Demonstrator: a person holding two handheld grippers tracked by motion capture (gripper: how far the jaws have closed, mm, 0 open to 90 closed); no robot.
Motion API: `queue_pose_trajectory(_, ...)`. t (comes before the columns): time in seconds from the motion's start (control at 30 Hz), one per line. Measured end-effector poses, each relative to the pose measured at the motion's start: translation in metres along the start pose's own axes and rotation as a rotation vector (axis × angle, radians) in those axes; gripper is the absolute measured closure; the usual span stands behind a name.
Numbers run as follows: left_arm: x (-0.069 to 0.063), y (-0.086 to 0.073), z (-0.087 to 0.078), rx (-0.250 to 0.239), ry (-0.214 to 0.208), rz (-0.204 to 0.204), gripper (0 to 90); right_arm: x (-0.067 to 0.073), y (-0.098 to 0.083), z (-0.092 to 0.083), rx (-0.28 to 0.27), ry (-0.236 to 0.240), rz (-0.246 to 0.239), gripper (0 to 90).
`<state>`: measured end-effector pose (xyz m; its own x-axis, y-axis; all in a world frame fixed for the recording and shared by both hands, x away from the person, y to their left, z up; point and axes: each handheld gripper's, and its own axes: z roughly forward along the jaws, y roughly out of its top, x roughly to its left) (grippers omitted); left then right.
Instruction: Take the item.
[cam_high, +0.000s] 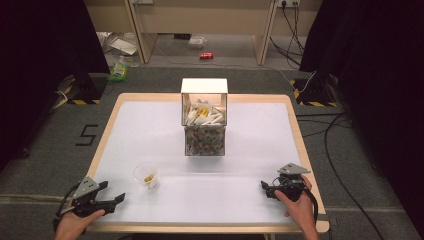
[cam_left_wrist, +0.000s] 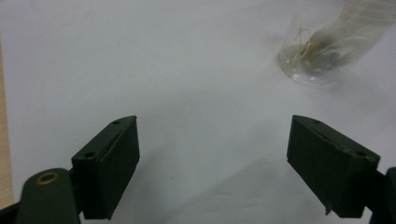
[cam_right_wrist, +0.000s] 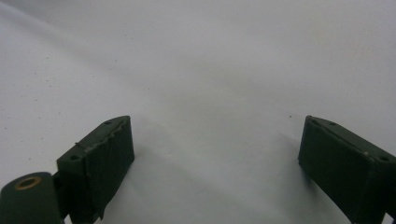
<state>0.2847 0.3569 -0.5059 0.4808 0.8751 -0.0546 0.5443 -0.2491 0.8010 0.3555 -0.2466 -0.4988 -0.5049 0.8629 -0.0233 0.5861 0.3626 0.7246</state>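
A small clear plastic cup (cam_high: 146, 176) with a bit of yellow stuff inside stands on the white table top (cam_high: 150, 125), front left. In the left gripper view the cup (cam_left_wrist: 322, 46) shows at the upper right, tilted and blurred. My left gripper (cam_high: 114, 190) rests near the front left corner, just left of the cup, open with nothing between its jaws (cam_left_wrist: 214, 126). My right gripper (cam_high: 265, 189) lies near the front right corner, also open over bare table (cam_right_wrist: 217, 123). A clear box (cam_high: 204, 131) holding several white and yellow packets stands mid-table, its white lid (cam_high: 204, 86) raised.
The table has a light wooden rim (cam_high: 296, 130). Beyond it on the floor lie cables (cam_high: 330, 140), a red can (cam_high: 206, 56) and some litter (cam_high: 120, 70). Dark curtains flank both sides.
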Motion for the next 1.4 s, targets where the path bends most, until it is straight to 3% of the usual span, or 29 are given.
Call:
queue_pose_trajectory(0.53, -0.007, -0.014, -0.003, -0.007, 0.027, 0.014, 16.0, 0.0, 0.0, 0.0, -0.001, -0.002, -0.004, 11.2)
queue_pose_trajectory(1.07, -0.013, -0.027, -0.006, -0.087, 0.057, -0.012, 16.0, 0.0, 0.0, 0.0, -0.001, -0.003, -0.006, 11.2)
queue_pose_trajectory(1.4, -0.013, -0.028, -0.006, -0.1, 0.056, -0.013, 15.9, 0.0, 0.0, 0.0, -0.002, -0.003, -0.006, 11.2)
